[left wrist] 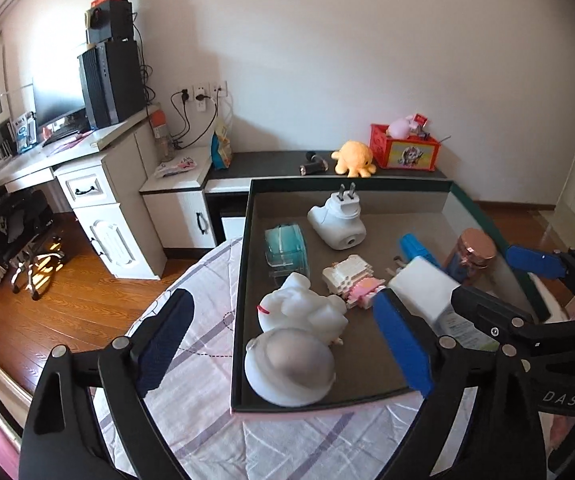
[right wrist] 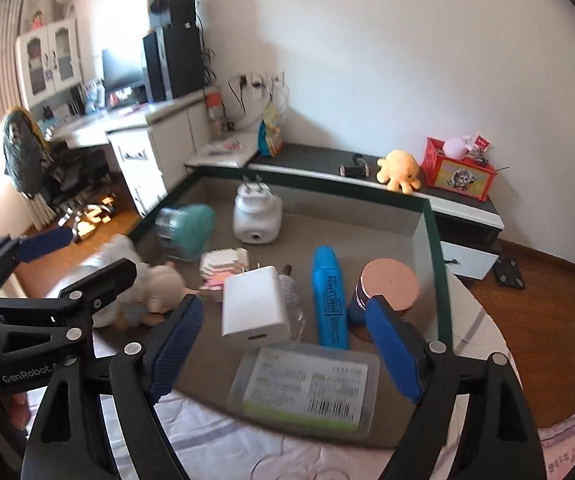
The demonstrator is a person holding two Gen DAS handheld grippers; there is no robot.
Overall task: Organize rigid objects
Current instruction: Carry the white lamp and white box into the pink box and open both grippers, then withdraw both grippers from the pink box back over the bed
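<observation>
Both cameras ride on the hand-held grippers and look forward and down along the fingers, close over the near edge of a tray [left wrist: 243, 240] on a table. The left view sits at the tray's near left corner, with the left hand-held gripper [left wrist: 283, 344] in its foreground. The right view sits nearer the right side, behind the right hand-held gripper [right wrist: 283, 344]. Both share the tray, its contents, the far wall, and each other's gripper at the edge.
</observation>
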